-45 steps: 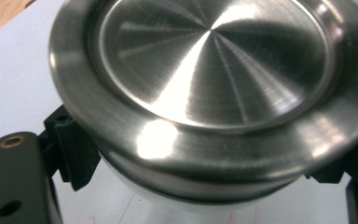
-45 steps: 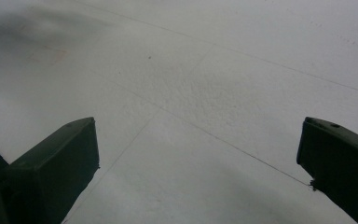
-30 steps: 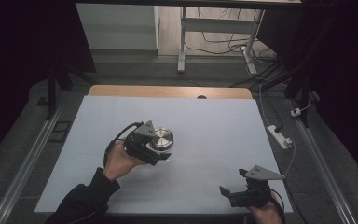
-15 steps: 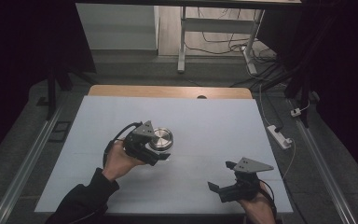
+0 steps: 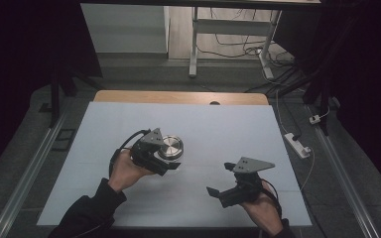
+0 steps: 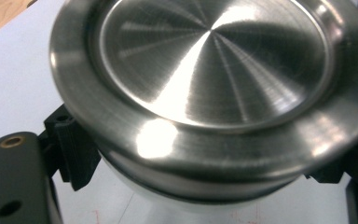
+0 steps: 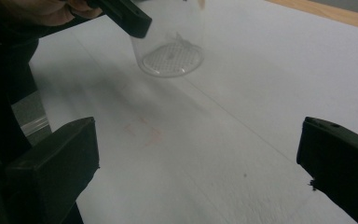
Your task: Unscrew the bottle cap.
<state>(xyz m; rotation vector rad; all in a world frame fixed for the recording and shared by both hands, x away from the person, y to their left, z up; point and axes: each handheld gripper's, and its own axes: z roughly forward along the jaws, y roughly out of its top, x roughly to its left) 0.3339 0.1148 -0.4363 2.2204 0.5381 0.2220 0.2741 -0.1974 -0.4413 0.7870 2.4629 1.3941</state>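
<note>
A clear glass jar with a brushed steel lid (image 5: 171, 147) stands on the white mat (image 5: 228, 129) left of centre. My left gripper (image 5: 170, 157) is shut on the jar just under the lid. In the left gripper view the lid (image 6: 209, 70) looms large, with a black jaw at each side of the glass below it. My right gripper (image 5: 219, 178) hovers open over the mat at the front right, jaws pointing left toward the jar. The right gripper view has the jar's glass base (image 7: 170, 58) ahead, wide black jaws framing my right gripper (image 7: 200, 163), nothing between them.
A wooden table edge (image 5: 178, 96) runs along the back of the mat. A white power strip (image 5: 297, 145) lies on the floor to the right. Faint red marks (image 7: 144, 133) show on the mat between the right gripper and the jar.
My right gripper has moved left and forward from the front right corner toward the jar. The left gripper and the jar have stayed put.
</note>
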